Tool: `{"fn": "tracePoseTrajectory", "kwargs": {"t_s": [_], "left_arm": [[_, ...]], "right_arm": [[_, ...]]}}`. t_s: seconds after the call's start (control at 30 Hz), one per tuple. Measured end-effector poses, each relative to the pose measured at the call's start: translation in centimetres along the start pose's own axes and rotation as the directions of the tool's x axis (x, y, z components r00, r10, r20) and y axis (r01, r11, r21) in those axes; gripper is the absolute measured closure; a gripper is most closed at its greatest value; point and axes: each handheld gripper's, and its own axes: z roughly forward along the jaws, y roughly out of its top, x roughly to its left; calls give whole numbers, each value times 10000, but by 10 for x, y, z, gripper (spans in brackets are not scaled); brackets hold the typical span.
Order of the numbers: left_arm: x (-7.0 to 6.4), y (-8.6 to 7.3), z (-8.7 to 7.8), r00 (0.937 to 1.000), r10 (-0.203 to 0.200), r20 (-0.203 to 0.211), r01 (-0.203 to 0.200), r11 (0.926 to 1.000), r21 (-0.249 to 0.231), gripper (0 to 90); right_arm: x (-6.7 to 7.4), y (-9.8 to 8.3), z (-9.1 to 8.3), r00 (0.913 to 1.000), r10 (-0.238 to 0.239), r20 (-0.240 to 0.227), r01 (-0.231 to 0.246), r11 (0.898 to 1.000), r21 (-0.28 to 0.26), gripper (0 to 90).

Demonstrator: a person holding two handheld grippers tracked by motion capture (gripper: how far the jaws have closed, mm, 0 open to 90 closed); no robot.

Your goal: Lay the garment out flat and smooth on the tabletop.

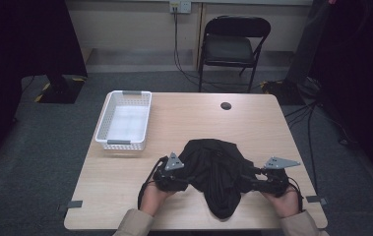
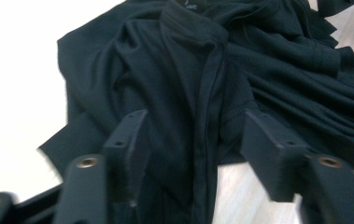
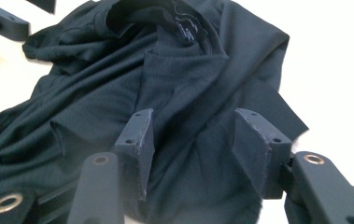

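A crumpled black garment [image 1: 214,169] lies on the near half of the wooden table [image 1: 199,118]. My left gripper [image 1: 186,180] sits at its left edge and my right gripper [image 1: 249,182] at its right edge, each in a hand. In the left gripper view the jaws [image 2: 195,140] stand apart over a long folded seam of the garment [image 2: 184,70], with bare table beside the right jaw. Dark fabric [image 3: 165,79] with a neck label fills the gap between the spread right gripper [image 3: 193,140] jaws. Neither pair of pads visibly presses the cloth.
A white plastic basket [image 1: 106,118] stands at the table's far left. A small black round cap [image 1: 226,105] sits near the far edge. Behind the table a black folding chair [image 1: 233,44] stands on grey carpet, with cables beside it.
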Motion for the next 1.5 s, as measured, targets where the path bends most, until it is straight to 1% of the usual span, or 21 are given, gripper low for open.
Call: {"fn": "tracePoseTrajectory", "kwargs": {"t_s": [0.07, 0.2, 0.23, 0.27, 0.33, 0.37, 0.47, 0.5, 0.53, 0.57, 0.6, 0.63, 0.67, 0.8, 0.83, 0.9, 0.93, 0.97, 1.03, 1.2, 1.5], "left_arm": [[0, 4, 6, 9999, -46, 110, 45, 10000, 35, 467], [-2, 9, 13, 9996, 243, 108, -244, 9996, 153, 513], [-1, 12, 18, 9995, 307, 50, -308, 9992, 252, 543], [-1, 13, 20, 9998, 144, 148, -148, 9994, 297, 557], [-2, 15, 24, 9997, 68, 228, -76, 9993, 354, 574], [-2, 16, 26, 9996, 109, 265, -121, 9989, 448, 577], [-3, 17, 28, 9994, 243, 249, -259, 9975, 656, 647], [-3, 17, 28, 9992, 247, 300, -267, 9974, 664, 703], [-3, 17, 28, 9992, 247, 300, -267, 9974, 664, 725], [-1, 16, 28, 9996, 14, 282, -36, 9969, 783, 779], [0, 16, 28, 9994, -102, 320, 75, 9965, 833, 839], [1, 15, 29, 9986, -264, 458, 222, 9956, 905, 878], [1, 14, 30, 9983, -242, 536, 187, 9947, 1009, 880], [1, 15, 26, 9991, -60, 418, 19, 9952, 981, 886], [1, 17, 22, 9993, -117, 354, 87, 9964, 838, 887], [2, 19, 17, 9994, -126, 336, 98, 9966, 818, 887], [3, 20, 15, 9998, -77, 205, 60, 9967, 809, 887], [5, 20, 12, 9997, -143, 193, 128, 9970, 760, 887], [8, 21, 5, 9995, -242, 199, 231, 9981, 570, 887], [13, 29, -10, 9995, -286, 121, 280, 9987, 429, 887], [23, 41, -33, 9992, -366, -147, 369, 9992, 139, 887]], "right_arm": [[1, 2, 3, 9999, 56, 107, -56, 10000, 67, 512], [3, 5, 7, 9998, 160, 81, -160, 9998, 67, 510], [5, 6, 9, 9997, 172, 157, -175, 9997, 142, 517], [5, 6, 9, 9996, 210, 169, -213, 9997, 138, 523], [5, 6, 9, 9991, 424, 75, -424, 9991, 83, 529], [5, 6, 9, 9985, 548, -50, -548, 9985, 66, 535], [6, 6, 9, 9987, 516, -52, -516, 9987, 60, 563], [6, 6, 9, 9985, 539, -84, -538, 9985, 62, 574], [6, 6, 9, 9986, 535, 11, -535, 9985, 117, 577], [5, 5, 10, 9985, 542, 98, -544, 9984, 181, 577], [4, 5, 11, 9981, 608, 38, -609, 9979, 200, 578], [3, 4, 12, 9977, 684, 30, -684, 9974, 228, 577], [3, 3, 13, 9974, 722, -27, -721, 9972, 208, 576], [6, 4, 12, 9981, 610, -129, -608, 9980, 194, 590], [7, 5, 12, 9985, 547, -87, -545, 9982, 250, 636], [8, 6, 12, 9992, 403, -15, -403, 9984, 393, 684], [8, 7, 12, 9993, 370, -15, -369, 9984, 439, 750], [8, 7, 11, 9996, 278, 50, -280, 9988, 391, 798], [8, 9, 8, 9999, 152, -68, -150, 9993, 338, 869], [8, 21, -2, 9996, -255, 103, 252, 9993, 285, 874], [0, 49, -21, 9965, -765, 332, 759, 9969, 200, 876]]}}
